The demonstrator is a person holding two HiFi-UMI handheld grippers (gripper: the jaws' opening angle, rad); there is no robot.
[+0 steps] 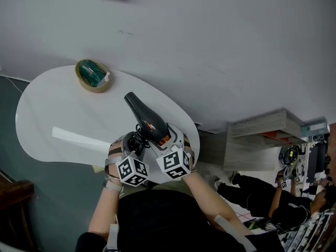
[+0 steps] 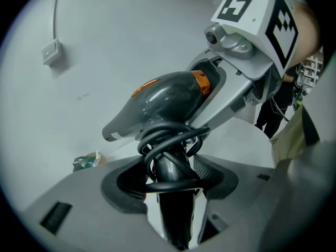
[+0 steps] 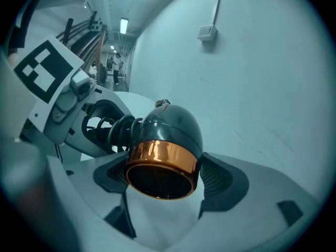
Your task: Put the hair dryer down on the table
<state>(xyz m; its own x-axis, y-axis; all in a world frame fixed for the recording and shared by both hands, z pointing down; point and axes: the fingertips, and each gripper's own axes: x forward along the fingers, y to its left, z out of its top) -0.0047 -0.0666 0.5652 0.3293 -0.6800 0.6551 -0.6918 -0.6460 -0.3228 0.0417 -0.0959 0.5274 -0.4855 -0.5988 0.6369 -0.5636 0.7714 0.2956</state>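
Glossy dark-grey plastic hair dryer [image 1: 145, 118] w/ polished copper-tone metallic ring [image 3: 160, 159] & smooth black rubbery cord [image 2: 170, 140]; table [image 1: 47, 104] smooth, matt white.

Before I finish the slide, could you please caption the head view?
The hair dryer held over the white table by the left gripper and right gripper, small basket beyond.

Hair dryer [image 1: 147, 118]: dark grey body, copper ring round rear intake, black cord coiled round handle. Over near edge of white oval bench [image 1: 52, 109], apparently clear of surface, nozzle pointing toward far side. Handle gripped in left tongs [image 2: 173, 180], barrel's rear in right tongs [image 3: 164, 175].
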